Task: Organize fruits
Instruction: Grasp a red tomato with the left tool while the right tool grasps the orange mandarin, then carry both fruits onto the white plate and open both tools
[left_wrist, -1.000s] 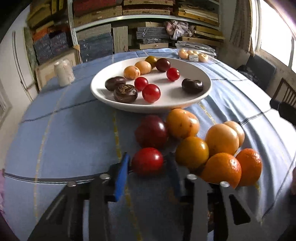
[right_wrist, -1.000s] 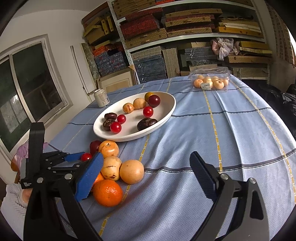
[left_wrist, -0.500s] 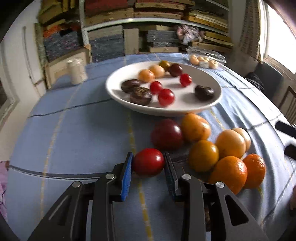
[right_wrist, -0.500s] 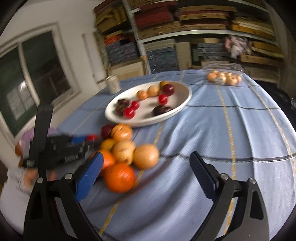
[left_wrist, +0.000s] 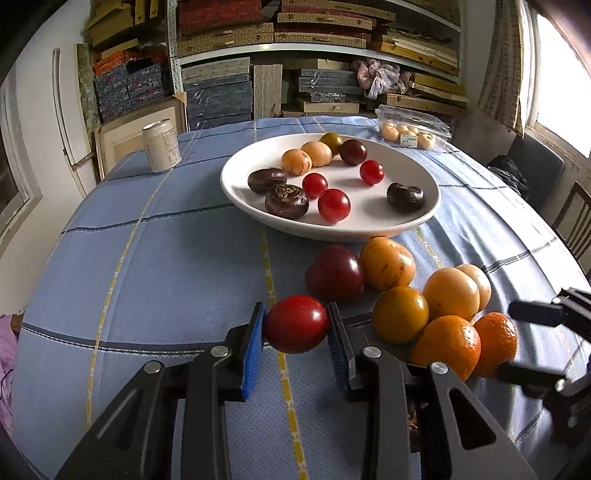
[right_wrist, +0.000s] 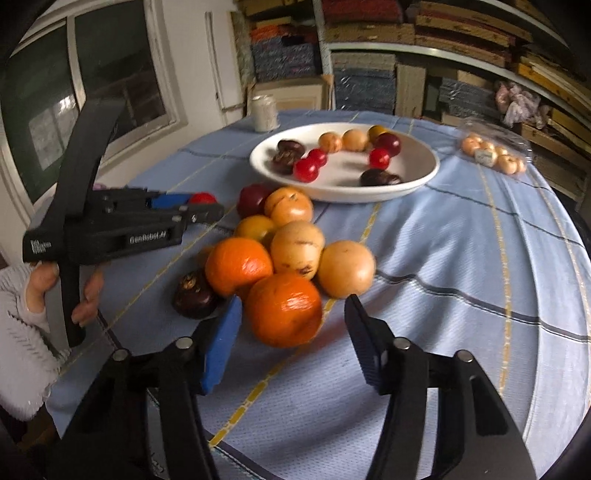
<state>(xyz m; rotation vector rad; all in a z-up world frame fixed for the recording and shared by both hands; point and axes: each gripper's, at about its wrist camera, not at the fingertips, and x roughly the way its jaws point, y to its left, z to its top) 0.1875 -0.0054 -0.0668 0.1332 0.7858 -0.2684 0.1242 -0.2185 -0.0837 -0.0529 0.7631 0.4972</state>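
Note:
My left gripper (left_wrist: 295, 326) is shut on a red tomato (left_wrist: 295, 324) just above the blue cloth, in front of the loose fruit pile. In the right wrist view that gripper (right_wrist: 192, 208) shows at the left with the tomato (right_wrist: 202, 198) in its tips. My right gripper (right_wrist: 293, 310) straddles the nearest orange (right_wrist: 284, 310). Its jaws are closing, and a gap still shows at the black pad on the right. The white plate (left_wrist: 332, 229) behind the pile holds tomatoes, dark fruits and yellow fruits.
The pile also holds a second orange (right_wrist: 238, 266), pale yellow fruits (right_wrist: 345, 267), a dark red plum (left_wrist: 334, 273) and a dark fruit (right_wrist: 195, 295). A can (left_wrist: 161, 146) and a clear box of small fruit (left_wrist: 410, 133) stand at the back. A hand (right_wrist: 40, 284) grips the left tool.
The left pads closed onto the tomato. The right gripper swung in toward the pile, and its jaws narrowed around the near orange.

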